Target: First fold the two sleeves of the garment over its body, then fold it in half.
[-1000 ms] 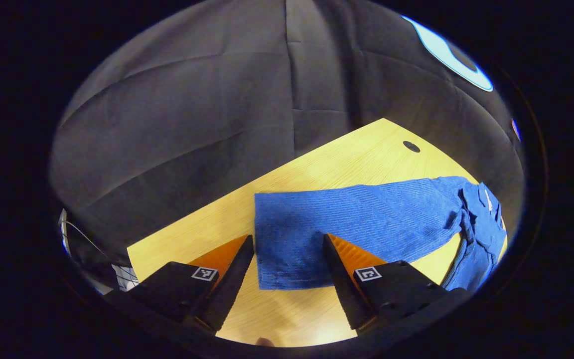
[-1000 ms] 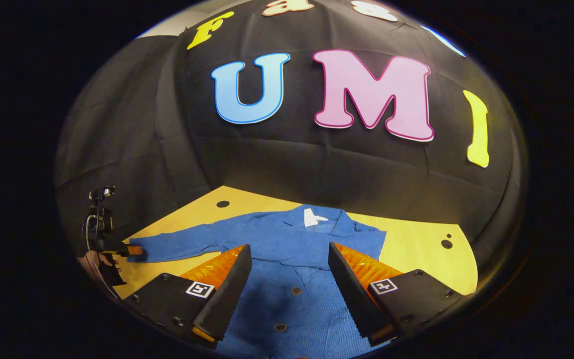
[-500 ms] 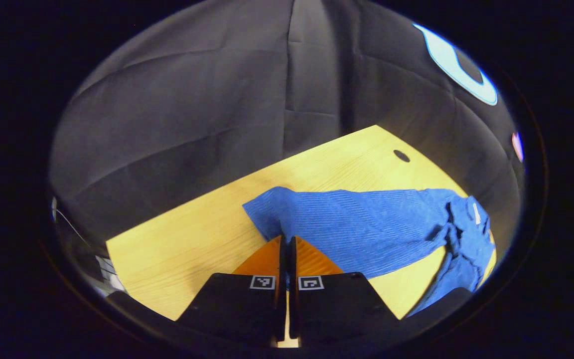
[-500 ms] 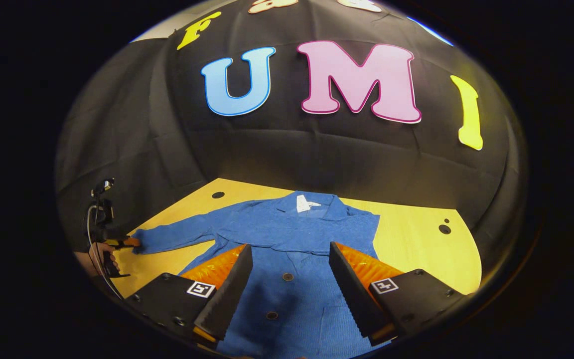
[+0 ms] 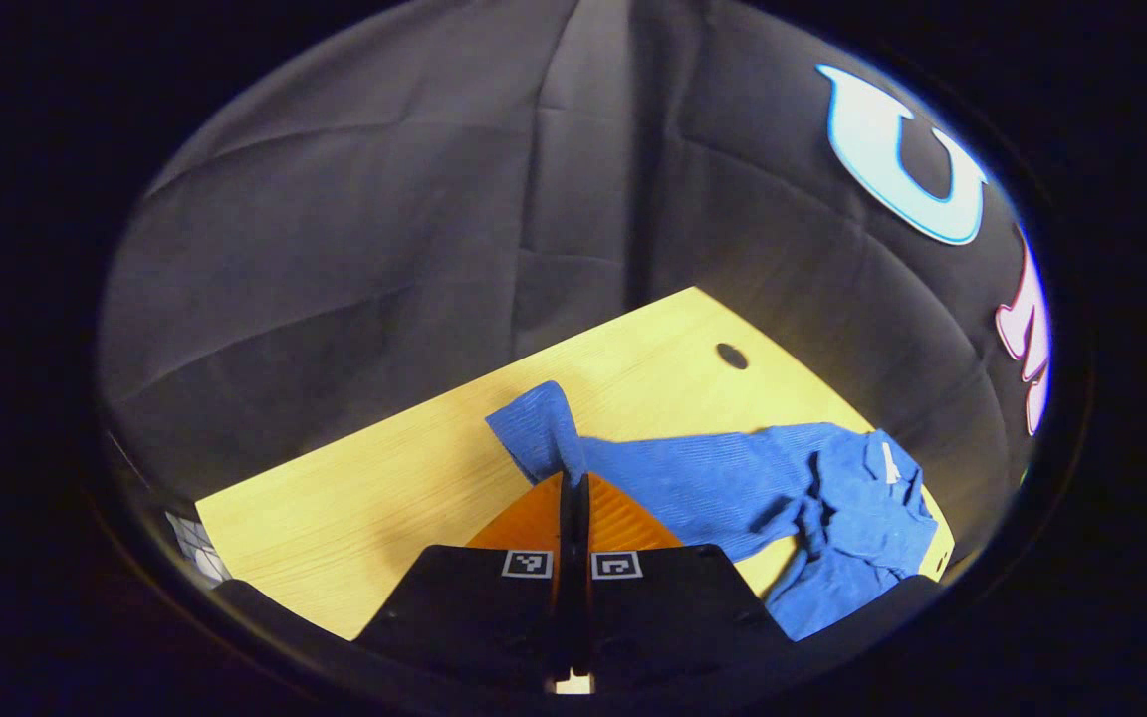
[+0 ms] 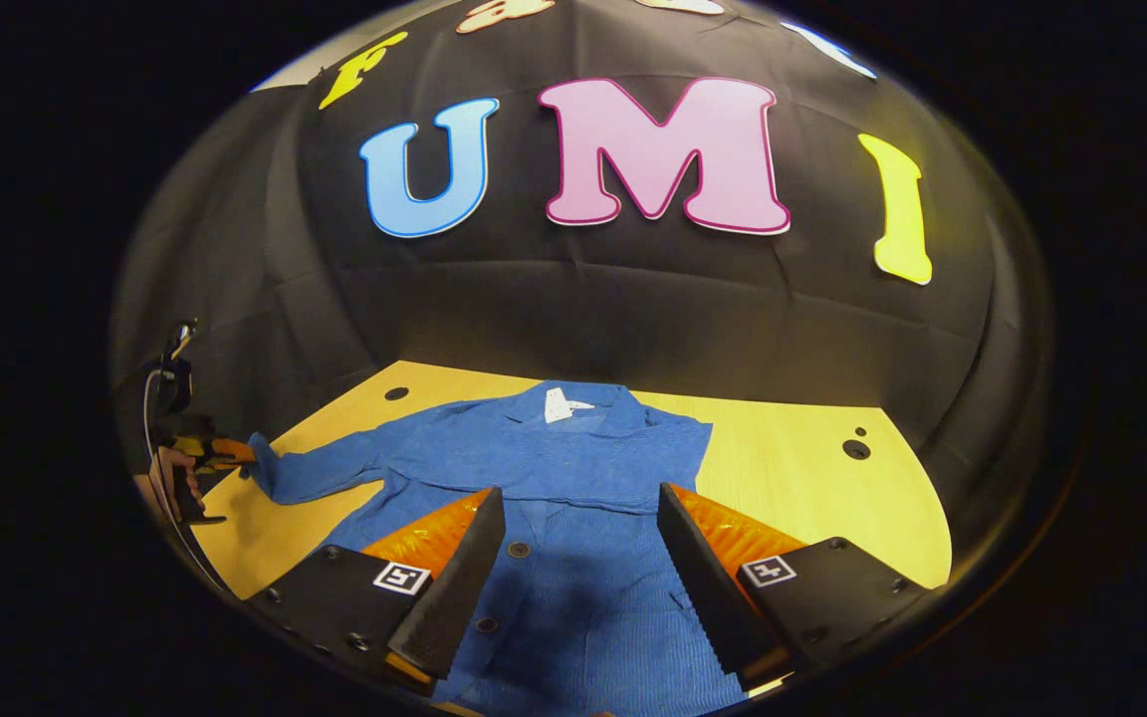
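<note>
The blue garment (image 6: 554, 498) lies face up on the wooden table (image 6: 793, 478), collar toward the booth's black wall (image 6: 633, 299), its buttoned front running down toward me. One sleeve (image 5: 693, 478) stretches out to the side, and its cuff (image 5: 539, 433) is lifted off the table and bunched upward. My left gripper (image 5: 573, 483) has its fingers pressed together on that cuff, cloth pinched between them. In the right gripper view I see that same gripper (image 6: 220, 453) far off at the sleeve end, with my hand (image 6: 170, 478) behind it. My right gripper (image 6: 578, 528) hangs over the garment's front, fingers spread wide and holding nothing; whether they touch the cloth I can't quite tell.
</note>
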A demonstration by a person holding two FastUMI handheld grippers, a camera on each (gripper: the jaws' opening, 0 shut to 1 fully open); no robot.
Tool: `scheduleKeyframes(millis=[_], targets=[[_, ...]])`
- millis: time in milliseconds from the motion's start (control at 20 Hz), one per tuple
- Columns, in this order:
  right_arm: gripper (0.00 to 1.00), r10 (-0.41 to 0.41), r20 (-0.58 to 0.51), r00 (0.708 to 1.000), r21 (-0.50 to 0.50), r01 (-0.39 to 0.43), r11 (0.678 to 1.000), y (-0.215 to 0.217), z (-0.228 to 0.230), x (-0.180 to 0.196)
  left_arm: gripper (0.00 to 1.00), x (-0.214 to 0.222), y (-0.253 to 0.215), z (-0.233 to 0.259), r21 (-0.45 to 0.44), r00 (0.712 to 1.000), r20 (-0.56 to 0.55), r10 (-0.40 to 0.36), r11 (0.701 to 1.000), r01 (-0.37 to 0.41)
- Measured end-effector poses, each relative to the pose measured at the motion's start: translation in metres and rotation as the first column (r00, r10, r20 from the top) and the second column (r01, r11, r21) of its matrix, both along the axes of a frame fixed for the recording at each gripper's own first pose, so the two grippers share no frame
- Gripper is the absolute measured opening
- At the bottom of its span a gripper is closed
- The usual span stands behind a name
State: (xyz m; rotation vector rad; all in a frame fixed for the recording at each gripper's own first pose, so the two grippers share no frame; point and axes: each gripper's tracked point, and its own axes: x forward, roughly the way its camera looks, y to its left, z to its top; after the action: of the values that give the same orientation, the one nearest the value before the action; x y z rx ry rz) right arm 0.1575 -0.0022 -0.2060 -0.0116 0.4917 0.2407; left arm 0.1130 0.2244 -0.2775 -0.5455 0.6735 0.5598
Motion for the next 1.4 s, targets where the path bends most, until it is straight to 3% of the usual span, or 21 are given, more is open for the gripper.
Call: scheduleKeyframes(millis=[150, 300, 450, 650, 1000, 1050, 1100, 1150, 1200, 1400], targets=[[0.98, -0.032, 0.007, 0.999, -0.038, 0.032, 0.999, -0.025, -0.001, 0.004, 0.00, 0.049, -0.047, 0.033, 0.003, 0.993, 0.050, -0.103, 0.995, 0.103], [0.98, -0.112, 0.013, 0.994, -0.028, 0.112, 0.993, -0.056, 0.003, 0.010, 0.00, 0.102, -0.104, 0.066, 0.074, 0.963, 0.116, -0.244, 0.969, 0.236], [0.98, -0.179, 0.004, 0.984, -0.027, 0.179, 0.983, -0.094, 0.001, 0.007, 0.00, 0.158, -0.182, 0.098, 0.156, 0.899, 0.199, -0.390, 0.918, 0.364], [0.98, -0.277, -0.008, 0.961, -0.047, 0.276, 0.960, -0.145, -0.006, -0.009, 0.00, 0.202, -0.305, 0.102, 0.163, 0.794, 0.212, -0.570, 0.821, 0.547], [0.98, -0.432, -0.034, 0.901, -0.028, 0.431, 0.902, -0.213, -0.017, -0.054, 0.01, 0.229, -0.461, 0.058, 0.159, 0.663, 0.158, -0.732, 0.681, 0.714], [0.98, -0.438, -0.033, 0.898, -0.029, 0.437, 0.899, -0.216, -0.017, -0.059, 0.06, 0.229, -0.475, 0.048, 0.144, 0.652, 0.143, -0.745, 0.668, 0.731], [0.98, -0.437, -0.030, 0.899, -0.030, 0.436, 0.900, -0.217, -0.017, -0.063, 0.26, 0.223, -0.489, 0.043, 0.116, 0.636, 0.122, -0.762, 0.647, 0.753], [0.97, -0.432, -0.023, 0.902, -0.038, 0.431, 0.902, -0.216, -0.016, -0.067, 0.57, 0.211, -0.496, 0.031, 0.077, 0.627, 0.075, -0.775, 0.632, 0.771], [0.97, -0.426, -0.018, 0.904, -0.051, 0.425, 0.904, -0.217, -0.017, -0.072, 0.87, 0.210, -0.499, 0.028, 0.076, 0.638, 0.064, -0.767, 0.641, 0.763], [0.98, -0.406, -0.049, 0.913, -0.054, 0.403, 0.913, -0.207, -0.030, -0.090, 0.84, 0.192, -0.487, 0.042, 0.119, 0.638, 0.094, -0.764, 0.645, 0.755]])
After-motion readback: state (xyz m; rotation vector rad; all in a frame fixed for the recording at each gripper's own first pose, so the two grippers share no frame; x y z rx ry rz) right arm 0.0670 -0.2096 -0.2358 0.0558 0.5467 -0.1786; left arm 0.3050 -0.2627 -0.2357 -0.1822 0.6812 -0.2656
